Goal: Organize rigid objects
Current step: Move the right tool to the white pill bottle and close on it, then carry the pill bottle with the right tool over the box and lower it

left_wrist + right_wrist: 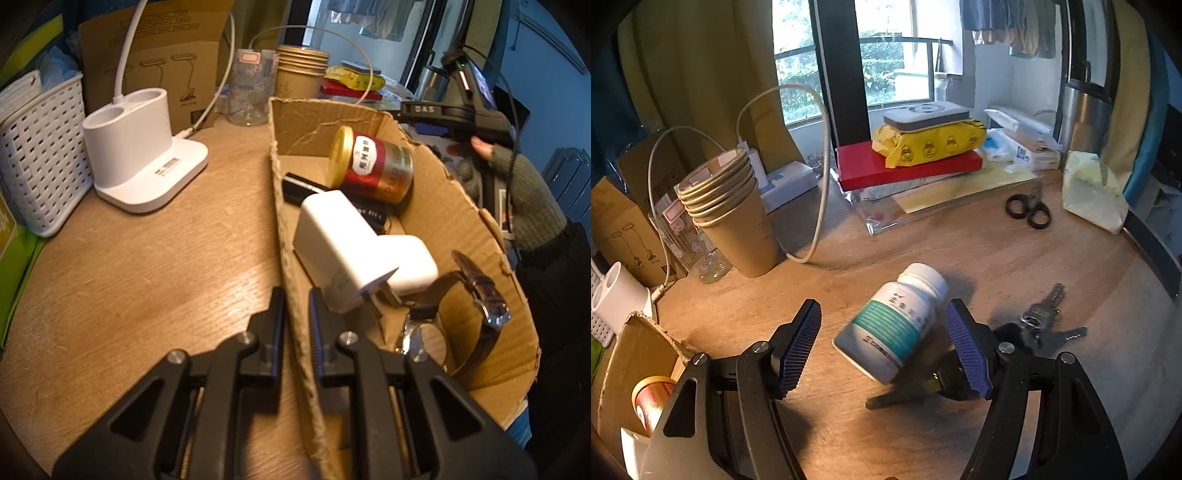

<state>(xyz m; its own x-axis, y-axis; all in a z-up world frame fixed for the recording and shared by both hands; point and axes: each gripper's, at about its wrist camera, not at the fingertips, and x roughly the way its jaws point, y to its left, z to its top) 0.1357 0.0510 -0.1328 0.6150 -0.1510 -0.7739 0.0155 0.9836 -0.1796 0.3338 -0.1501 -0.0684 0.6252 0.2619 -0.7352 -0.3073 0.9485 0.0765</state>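
Observation:
My left gripper [295, 301] is shut on the near left wall of a shallow cardboard box [465, 206], one finger on each side. In the box lie a red and gold tin [376, 166], a white charger [340, 243], a black pen-like item [306, 186] and a wristwatch [476, 314]. My right gripper [882, 325] is open, above the wooden table. A white pill bottle with a teal label [894, 321] lies tilted between its fingers, close to the right pad [967, 350]. A bunch of keys [1045, 325] lies just right of it.
A white lamp base [144, 162] and a white basket [40, 155] stand left of the box. Stacked paper cups [735, 210], a cable loop [820, 177], a red book under a yellow pack [912, 162] and scissors [1030, 210] sit farther back.

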